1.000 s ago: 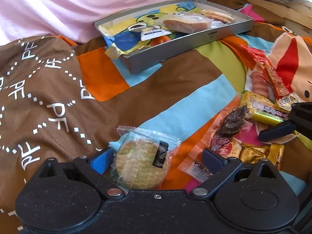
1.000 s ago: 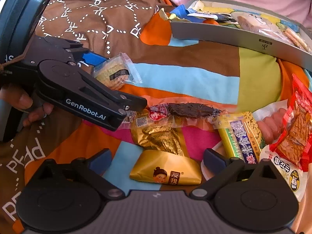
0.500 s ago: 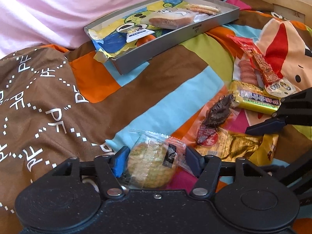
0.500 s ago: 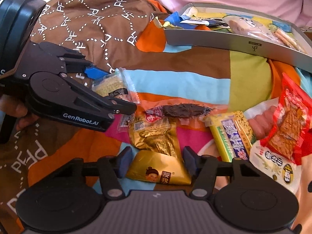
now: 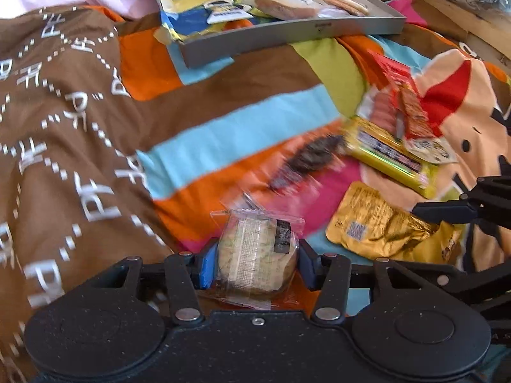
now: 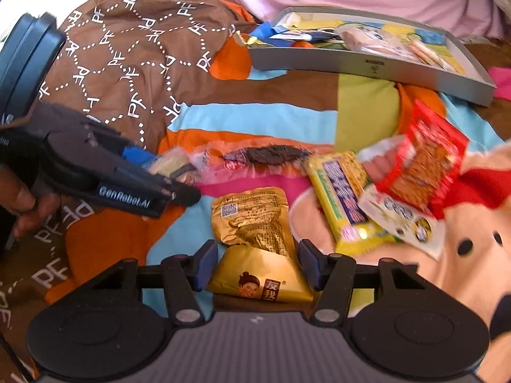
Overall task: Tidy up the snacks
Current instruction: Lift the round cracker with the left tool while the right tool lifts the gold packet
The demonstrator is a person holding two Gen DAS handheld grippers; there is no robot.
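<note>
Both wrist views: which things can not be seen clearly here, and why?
- Dark snack, left wrist view: smeared by motion blur, print unreadable.
- Round biscuit pack, right wrist view: mostly hidden behind the left gripper, blurred.
- Orange packet, right wrist view: its lower edge is hidden by the gripper body.
- Grey tray, both views: contents overlap, labels too small.

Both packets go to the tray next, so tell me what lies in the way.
Nothing visible blocks either one. The left tool holds the cracker packet, with only bare blanket up to the tray. The right tool holds the yellow packet; the gold pouch and dark snack lie flat ahead.
</note>
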